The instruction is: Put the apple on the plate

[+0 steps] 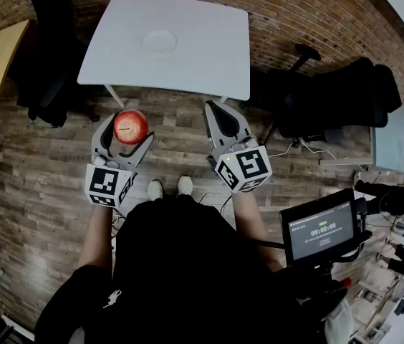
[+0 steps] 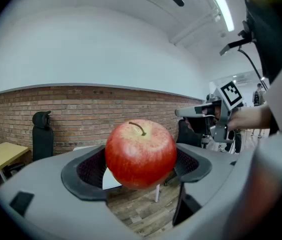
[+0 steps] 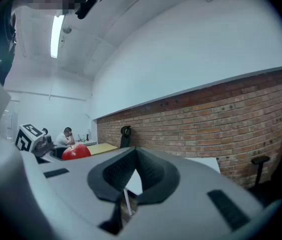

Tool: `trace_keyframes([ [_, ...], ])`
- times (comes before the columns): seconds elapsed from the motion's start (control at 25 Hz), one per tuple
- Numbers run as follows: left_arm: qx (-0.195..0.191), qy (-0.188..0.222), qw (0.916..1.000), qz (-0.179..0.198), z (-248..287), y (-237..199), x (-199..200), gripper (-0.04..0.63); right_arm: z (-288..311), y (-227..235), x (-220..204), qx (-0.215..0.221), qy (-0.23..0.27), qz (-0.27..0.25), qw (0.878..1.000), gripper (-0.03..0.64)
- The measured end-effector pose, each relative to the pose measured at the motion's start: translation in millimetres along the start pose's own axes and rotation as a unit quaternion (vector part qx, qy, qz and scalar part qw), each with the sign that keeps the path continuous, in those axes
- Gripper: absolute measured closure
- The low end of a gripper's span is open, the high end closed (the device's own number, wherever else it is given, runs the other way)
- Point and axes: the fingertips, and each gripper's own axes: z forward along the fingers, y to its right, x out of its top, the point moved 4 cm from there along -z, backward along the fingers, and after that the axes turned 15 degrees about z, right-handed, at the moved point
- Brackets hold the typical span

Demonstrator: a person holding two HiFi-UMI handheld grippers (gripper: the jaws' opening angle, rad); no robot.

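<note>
Apple (image 1: 131,126) sits left of centre in the head view, clamped between the pads of my left gripper (image 2: 140,160), stem up. The jaws stand wide only because the fruit fills them, gripping across its middle so it can't roll out. That gripper is close to level, nose slightly down, over wood floor (image 1: 37,192), short of the white table (image 1: 209,56). Plate (image 1: 159,41) is on that table, upper centre of frame, empty, well apart from the apple. Right gripper (image 3: 131,159) has its jaws pressed together on nothing, centre-right, idle, out of the way I'd say. I judge this as the carry stage; next I'd reach over the plate, lower, and let go.
</note>
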Motion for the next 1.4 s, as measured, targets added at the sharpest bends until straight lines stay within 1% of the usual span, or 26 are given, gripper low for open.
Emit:
trace_keyframes([
  [0.16,0.002,-0.003,1.0,-0.002,1.5,6.6,-1.1,0.186,-5.1,3.2,-2.4,0.002,-0.001,-0.002,1.0,0.614],
  [0.24,0.004,0.002,1.0,-0.006,1.5,8.3,-1.0,0.186,-7.1,4.4,-3.5,0.005,0.0,0.0,1.0,0.614],
  [0.4,0.0,0.005,1.0,-0.008,3.6,13.3,-2.9,0.186,-10.0,10.7,-3.8,0.013,0.005,0.016,1.0,0.614],
  [0.56,-0.002,0.0,1.0,-0.007,23.9,18.8,15.2,0.186,-11.4,32.7,12.6,0.016,0.006,0.026,1.0,0.614],
  [0.64,0.001,-0.001,1.0,-0.006,28.2,21.0,18.8,0.186,-12.6,36.5,14.6,0.02,0.004,0.028,0.999,0.614],
  [1.12,0.01,-0.003,0.9999,-0.001,33.3,39.6,15.5,0.186,-23.8,48.1,2.3,0.038,-0.007,0.03,0.999,0.612],
  [1.28,0.009,-0.008,0.9999,0.0,32.3,48.5,12.5,0.186,-27.9,48.8,-2.6,0.052,-0.011,0.032,0.998,0.613],
  [1.4,0.01,-0.013,0.9999,0.0,34.2,52.1,12.1,0.186,-28.4,51.7,-5.0,0.054,-0.015,0.031,0.998,0.613],
])
